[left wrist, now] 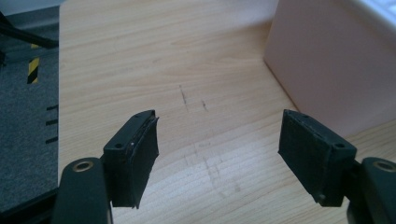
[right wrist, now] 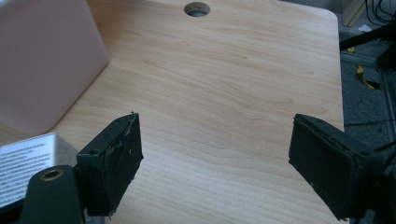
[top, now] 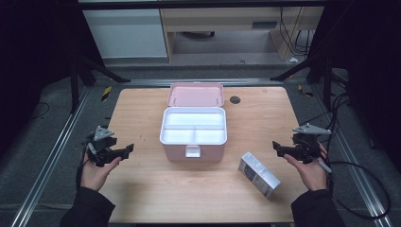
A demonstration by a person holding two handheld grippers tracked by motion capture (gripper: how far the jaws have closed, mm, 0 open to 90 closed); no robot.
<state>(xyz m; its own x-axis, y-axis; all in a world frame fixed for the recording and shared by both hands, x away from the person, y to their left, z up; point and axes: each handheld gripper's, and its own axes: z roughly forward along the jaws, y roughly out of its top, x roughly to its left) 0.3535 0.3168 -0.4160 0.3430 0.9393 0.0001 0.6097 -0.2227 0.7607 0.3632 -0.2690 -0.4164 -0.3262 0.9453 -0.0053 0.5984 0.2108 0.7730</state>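
Wooden table [top: 142, 189], nearest edge at bottom, bearing all items. Pink box [top: 193, 137] at centre, lid thrown back to the far side, white compartments showing. Small white carton [top: 258, 174] lying near-right of box, just beside right gripper [top: 278, 147], jaws spread wide, holding nothing. Left gripper [top: 126, 150] at left edge, jaws likewise wide, empty.
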